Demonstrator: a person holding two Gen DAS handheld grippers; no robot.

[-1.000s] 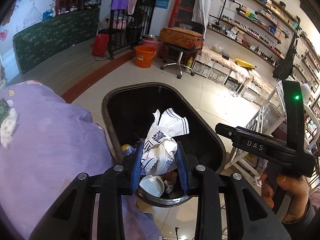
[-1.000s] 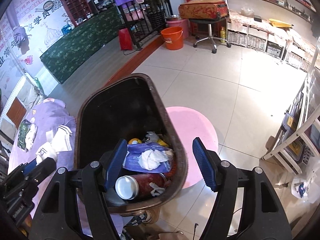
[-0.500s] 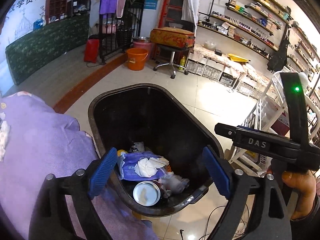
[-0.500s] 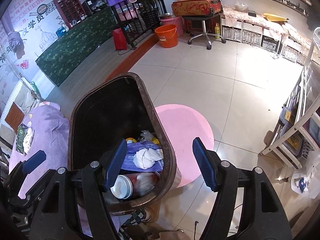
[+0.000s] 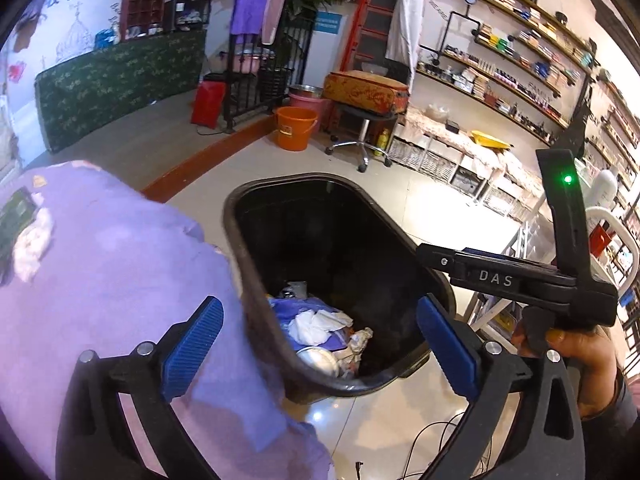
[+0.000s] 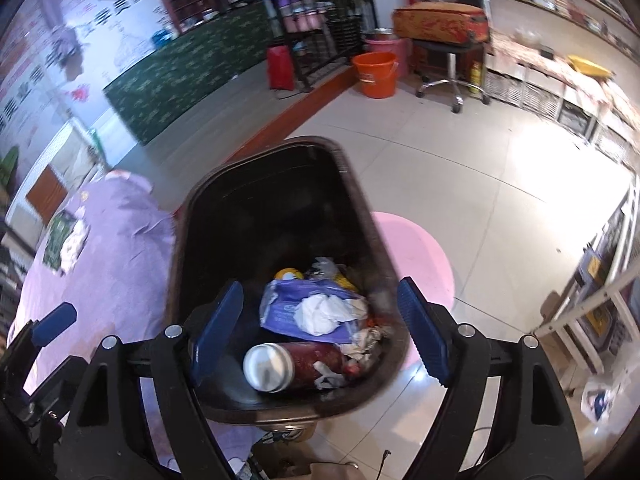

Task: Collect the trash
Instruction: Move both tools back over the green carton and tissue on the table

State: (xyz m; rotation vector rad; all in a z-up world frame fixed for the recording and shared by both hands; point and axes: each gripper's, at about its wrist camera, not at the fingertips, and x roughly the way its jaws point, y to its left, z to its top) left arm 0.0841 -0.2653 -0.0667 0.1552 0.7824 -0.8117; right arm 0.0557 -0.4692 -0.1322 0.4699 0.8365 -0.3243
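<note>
A black trash bin (image 5: 256,272) stands on the floor beside a table under a purple cloth (image 5: 100,280). Inside lie a purple wrapper (image 6: 288,304), a white crumpled tissue (image 6: 320,314), a jar with a white lid (image 6: 268,366) and a crumpled printed paper (image 6: 372,338). My left gripper (image 5: 320,344) hangs over the bin's near rim, jaws opening wide with nothing between them. My right gripper (image 6: 320,330) is over the bin (image 6: 360,216) too, its jaws opening and holding nothing. On the cloth lie a green packet (image 6: 58,232) and a white tissue (image 6: 76,240).
A pink round mat (image 6: 412,256) lies right of the bin. An orange bucket (image 5: 296,128), a stool carrying a suitcase (image 5: 364,96) and shelves stand at the back. A white rack (image 6: 592,304) is at the right. Cables (image 5: 432,436) trail on the tiles.
My left gripper opened and let go of the white printed paper, which dropped into the bin. Both grippers shifted slightly; the right jaws widened.
</note>
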